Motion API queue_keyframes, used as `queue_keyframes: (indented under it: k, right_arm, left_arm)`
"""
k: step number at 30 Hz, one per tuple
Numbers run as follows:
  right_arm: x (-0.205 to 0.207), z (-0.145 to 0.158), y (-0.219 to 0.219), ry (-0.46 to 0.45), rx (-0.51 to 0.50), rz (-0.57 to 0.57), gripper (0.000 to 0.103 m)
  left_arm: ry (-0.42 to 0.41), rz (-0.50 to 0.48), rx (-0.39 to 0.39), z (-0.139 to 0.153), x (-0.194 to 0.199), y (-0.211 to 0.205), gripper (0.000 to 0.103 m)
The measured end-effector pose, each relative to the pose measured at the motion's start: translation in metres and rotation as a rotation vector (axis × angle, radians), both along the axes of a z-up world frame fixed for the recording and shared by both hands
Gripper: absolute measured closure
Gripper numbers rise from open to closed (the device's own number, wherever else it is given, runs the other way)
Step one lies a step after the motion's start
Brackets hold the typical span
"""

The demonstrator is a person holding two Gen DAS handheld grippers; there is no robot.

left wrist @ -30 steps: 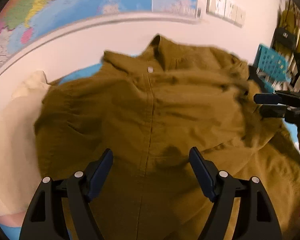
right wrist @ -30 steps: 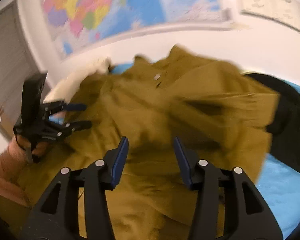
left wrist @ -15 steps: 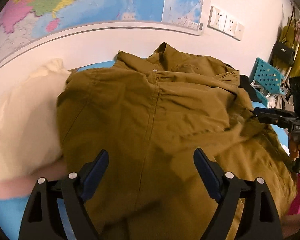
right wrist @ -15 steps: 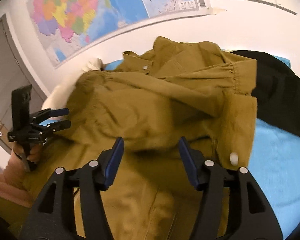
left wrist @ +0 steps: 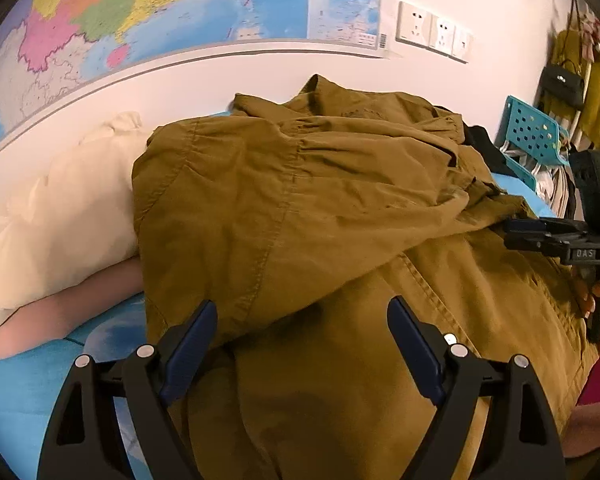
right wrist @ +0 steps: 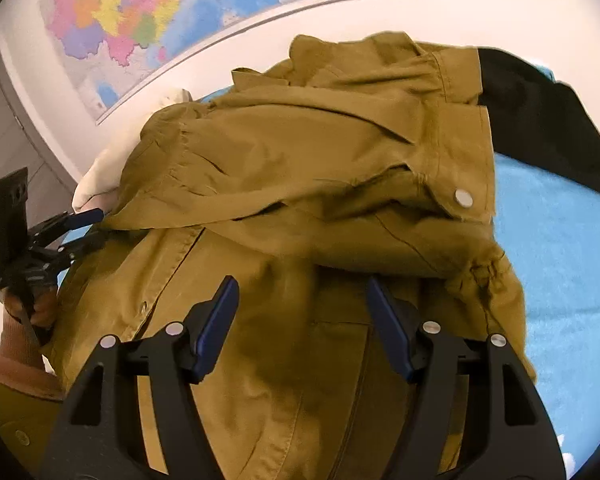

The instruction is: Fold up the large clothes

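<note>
An olive-brown jacket (left wrist: 300, 208) lies on a blue bed cover (left wrist: 32, 372), its top part folded down over its lower body. In the right wrist view the jacket (right wrist: 300, 184) shows a cuff with a silver snap (right wrist: 463, 197). My left gripper (left wrist: 302, 336) is open and empty, just above the jacket's left fold edge. My right gripper (right wrist: 302, 312) is open and empty over the jacket's middle. Each gripper also shows in the other view, the right one (left wrist: 540, 232) at the jacket's right side, the left one (right wrist: 80, 232) at its left edge.
A white pillow (left wrist: 56, 216) lies left of the jacket. A black garment (right wrist: 540, 120) lies at the back right. A wall with a map (left wrist: 140, 12) and sockets (left wrist: 432, 36) stands behind the bed. A teal basket (left wrist: 536, 136) stands at the right.
Both grippers have pulled back toward me and to the sides. The jacket's top part has settled down onto its body. The blur is gone.
</note>
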State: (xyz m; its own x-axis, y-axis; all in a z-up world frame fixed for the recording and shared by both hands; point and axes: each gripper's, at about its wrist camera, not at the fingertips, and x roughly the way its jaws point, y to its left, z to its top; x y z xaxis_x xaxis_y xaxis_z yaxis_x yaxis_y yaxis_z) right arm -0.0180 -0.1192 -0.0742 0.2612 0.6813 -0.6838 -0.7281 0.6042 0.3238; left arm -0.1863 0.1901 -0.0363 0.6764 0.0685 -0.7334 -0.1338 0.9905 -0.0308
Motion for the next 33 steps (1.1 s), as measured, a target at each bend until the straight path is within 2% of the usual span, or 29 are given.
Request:
queue_keyframes:
  k: [7, 12, 15, 21, 24, 26, 29, 32, 33]
  right_arm:
    - [-0.016, 0.015, -0.019, 0.012, 0.076, 0.001, 0.036]
    - [-0.034, 0.027, -0.051, 0.017, 0.124, -0.011, 0.032]
    - [-0.042, 0.032, -0.077, 0.009, 0.138, -0.054, 0.03]
    - [-0.049, 0.023, -0.121, 0.021, 0.158, -0.155, 0.026]
    - [-0.051, 0.013, -0.137, 0.028, 0.144, -0.206, 0.025]
    - [-0.051, 0.007, -0.148, 0.043, 0.153, -0.223, 0.025]
    - [-0.053, -0.004, -0.163, 0.072, 0.151, -0.254, 0.024]
    - [-0.056, -0.013, -0.172, 0.103, 0.152, -0.267, 0.023]
    - [-0.057, -0.016, -0.174, 0.119, 0.163, -0.261, 0.023]
  left_arm:
    - [-0.013, 0.014, -0.007, 0.005, -0.02, -0.004, 0.017]
    - [-0.09, 0.015, -0.105, 0.023, -0.062, 0.015, 0.016]
    - [-0.114, 0.04, -0.135, 0.026, -0.087, 0.028, 0.016]
    - [-0.057, 0.118, -0.185, 0.009, -0.119, 0.049, 0.016]
    - [-0.025, 0.122, -0.243, -0.006, -0.128, 0.053, 0.015]
    - [-0.011, 0.113, -0.308, -0.018, -0.135, 0.053, 0.015]
    - [0.005, 0.114, -0.331, -0.029, -0.145, 0.051, 0.015]
    - [0.019, 0.088, -0.388, -0.036, -0.152, 0.049, 0.015]
    - [0.015, 0.085, -0.382, -0.035, -0.154, 0.047, 0.015]
